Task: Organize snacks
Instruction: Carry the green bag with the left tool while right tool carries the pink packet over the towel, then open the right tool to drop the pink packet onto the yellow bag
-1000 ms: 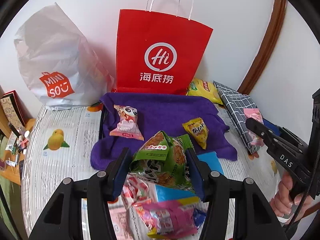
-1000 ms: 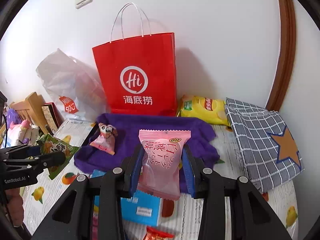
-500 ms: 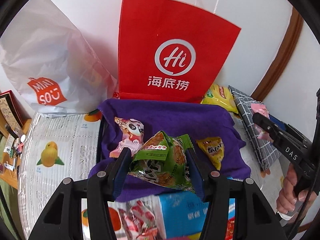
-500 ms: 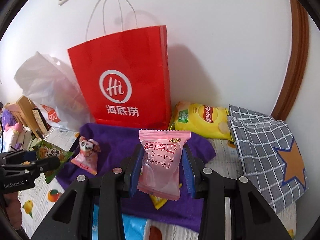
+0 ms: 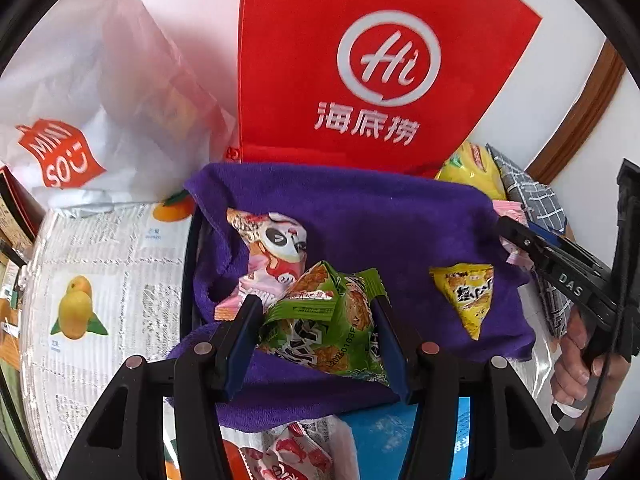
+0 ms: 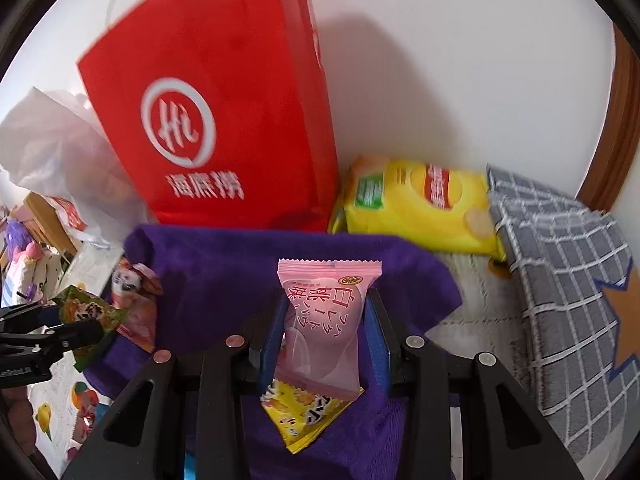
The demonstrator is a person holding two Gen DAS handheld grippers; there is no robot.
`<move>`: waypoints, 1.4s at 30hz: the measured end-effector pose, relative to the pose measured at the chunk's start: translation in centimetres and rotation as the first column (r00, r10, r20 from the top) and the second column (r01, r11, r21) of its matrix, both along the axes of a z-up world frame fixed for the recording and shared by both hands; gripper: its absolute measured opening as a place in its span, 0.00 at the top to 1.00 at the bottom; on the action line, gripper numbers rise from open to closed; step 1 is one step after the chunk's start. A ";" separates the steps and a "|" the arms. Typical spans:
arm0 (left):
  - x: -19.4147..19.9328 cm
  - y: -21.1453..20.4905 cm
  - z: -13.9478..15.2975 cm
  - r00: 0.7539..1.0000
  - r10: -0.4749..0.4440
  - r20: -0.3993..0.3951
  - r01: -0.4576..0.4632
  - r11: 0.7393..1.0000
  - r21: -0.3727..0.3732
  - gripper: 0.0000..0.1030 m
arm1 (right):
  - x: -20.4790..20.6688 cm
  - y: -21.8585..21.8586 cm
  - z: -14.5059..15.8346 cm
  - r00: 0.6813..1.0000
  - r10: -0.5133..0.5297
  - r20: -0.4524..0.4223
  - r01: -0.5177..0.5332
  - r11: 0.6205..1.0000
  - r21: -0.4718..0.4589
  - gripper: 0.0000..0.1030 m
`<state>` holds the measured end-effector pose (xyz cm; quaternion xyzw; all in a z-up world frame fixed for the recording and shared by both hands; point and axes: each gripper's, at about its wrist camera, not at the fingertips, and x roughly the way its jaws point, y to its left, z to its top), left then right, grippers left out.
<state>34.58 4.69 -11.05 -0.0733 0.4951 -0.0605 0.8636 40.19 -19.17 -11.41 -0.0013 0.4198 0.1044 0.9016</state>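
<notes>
In the lower centre of the left wrist view, our left gripper pinches a green packet between its blue pads, above the near edge of a purple towel that fills the middle of the frame. A panda packet lies on the towel just upper left of the green one, and a yellow triangular packet lies on it at centre right. Behind the towel, a red paper bag stands against the wall at top centre, with a white plastic bag at upper left. In the lower centre of the right wrist view, our right gripper clamps a pink packet upright over the same towel, with the yellow triangular packet showing right below it. A yellow chip bag sits at centre right of that view, between the red bag and a grey checked pouch at right. A hand grips the right gripper's handle at the right edge of the left wrist view.
</notes>
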 end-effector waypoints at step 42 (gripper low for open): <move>2.0 -1.8 -4.4 0.990 -0.014 -0.142 0.024 0.997 0.069 0.47 | 1.4 1.7 -3.6 0.991 0.044 -0.127 -0.048 0.998 -0.030 0.49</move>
